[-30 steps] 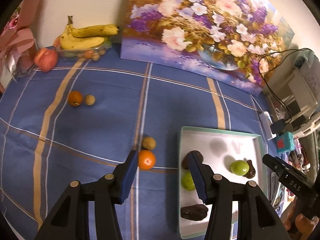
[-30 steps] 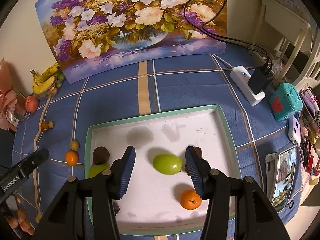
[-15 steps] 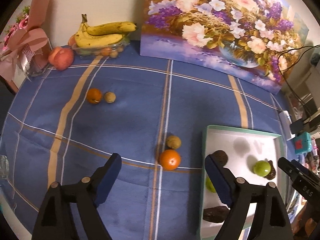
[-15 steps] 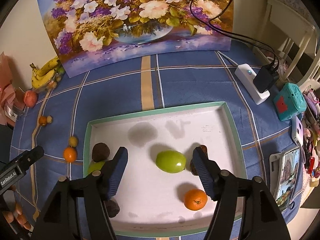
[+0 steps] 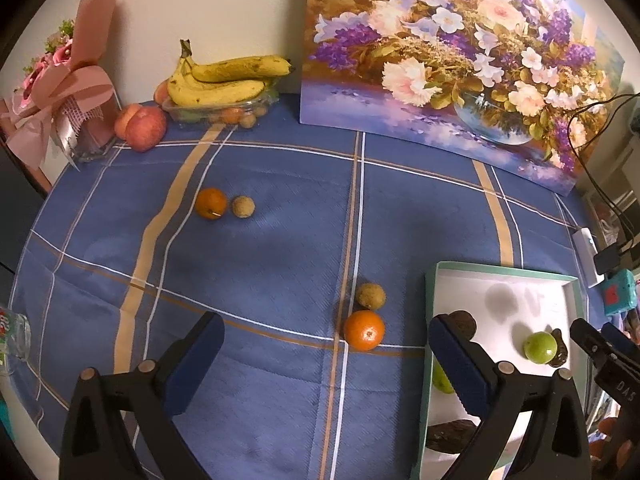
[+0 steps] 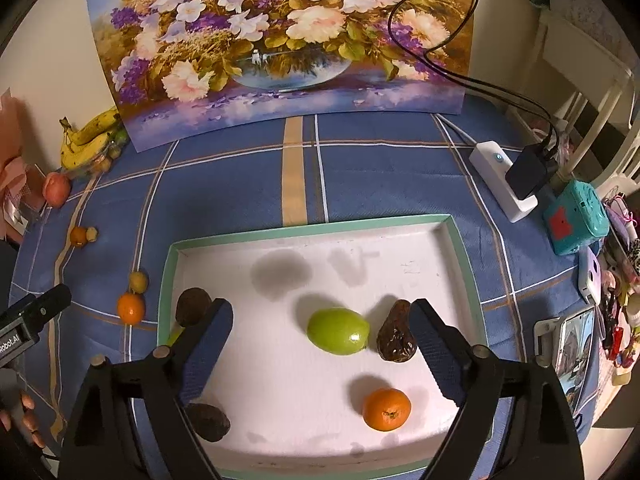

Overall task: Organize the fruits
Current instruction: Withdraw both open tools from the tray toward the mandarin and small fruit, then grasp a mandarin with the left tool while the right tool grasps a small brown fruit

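Observation:
A white tray (image 6: 312, 228) with a green rim holds a green fruit (image 6: 338, 331), an orange (image 6: 386, 409) and three dark brown fruits (image 6: 396, 338). My right gripper (image 6: 321, 314) hovers over the tray. Its jaws are opening, wide of the green fruit and not touching it. On the blue checked cloth left of the tray (image 5: 504, 270) lie an orange (image 5: 364, 335) and a small tan fruit (image 5: 371, 296). My left gripper (image 5: 324, 340) hangs above them, its jaws opening with nothing gripped. Another orange (image 5: 211, 203) and tan fruit (image 5: 243, 206) lie farther back.
Bananas (image 5: 224, 80) on a clear punnet and a peach (image 5: 142, 128) sit at the back left by a pink bouquet (image 5: 68, 88). A flower painting (image 5: 440, 60) leans on the wall. A power strip (image 6: 502, 180), teal box (image 6: 576, 216) and phone (image 6: 572, 344) crowd the right edge.
Both grippers' jaws have spread much wider. The left view now takes in more of the cloth on the left. No fruit has moved.

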A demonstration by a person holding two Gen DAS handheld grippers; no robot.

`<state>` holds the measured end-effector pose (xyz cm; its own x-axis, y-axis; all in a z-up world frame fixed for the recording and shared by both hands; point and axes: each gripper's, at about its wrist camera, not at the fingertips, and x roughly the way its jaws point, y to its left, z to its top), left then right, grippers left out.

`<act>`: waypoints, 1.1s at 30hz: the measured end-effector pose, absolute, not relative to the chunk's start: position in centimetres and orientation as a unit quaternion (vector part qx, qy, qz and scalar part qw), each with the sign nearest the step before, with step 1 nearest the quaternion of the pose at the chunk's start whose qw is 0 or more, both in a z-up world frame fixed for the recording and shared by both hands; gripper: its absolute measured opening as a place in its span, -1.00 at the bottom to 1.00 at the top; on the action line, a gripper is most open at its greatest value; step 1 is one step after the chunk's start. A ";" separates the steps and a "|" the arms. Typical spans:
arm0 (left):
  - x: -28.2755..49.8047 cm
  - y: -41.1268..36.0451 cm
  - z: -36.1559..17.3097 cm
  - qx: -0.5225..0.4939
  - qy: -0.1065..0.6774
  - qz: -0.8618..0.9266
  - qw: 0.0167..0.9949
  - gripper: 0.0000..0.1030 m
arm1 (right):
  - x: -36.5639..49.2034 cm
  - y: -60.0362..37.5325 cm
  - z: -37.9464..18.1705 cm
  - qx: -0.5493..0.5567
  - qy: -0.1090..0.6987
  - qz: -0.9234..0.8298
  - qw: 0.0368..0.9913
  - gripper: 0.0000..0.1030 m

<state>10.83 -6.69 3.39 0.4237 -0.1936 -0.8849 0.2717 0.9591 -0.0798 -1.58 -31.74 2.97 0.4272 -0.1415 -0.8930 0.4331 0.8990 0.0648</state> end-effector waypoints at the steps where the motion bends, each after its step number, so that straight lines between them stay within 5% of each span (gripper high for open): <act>1: 10.8 -6.7 3.4 0.038 0.517 -0.138 0.844 1.00 | -1.6 -31.8 3.0 0.144 0.505 -0.173 0.833 0.75; 33: 13.6 3.4 5.3 -0.024 0.484 -0.096 0.870 1.00 | 3.3 -22.5 2.8 0.100 0.504 -0.086 0.854 0.76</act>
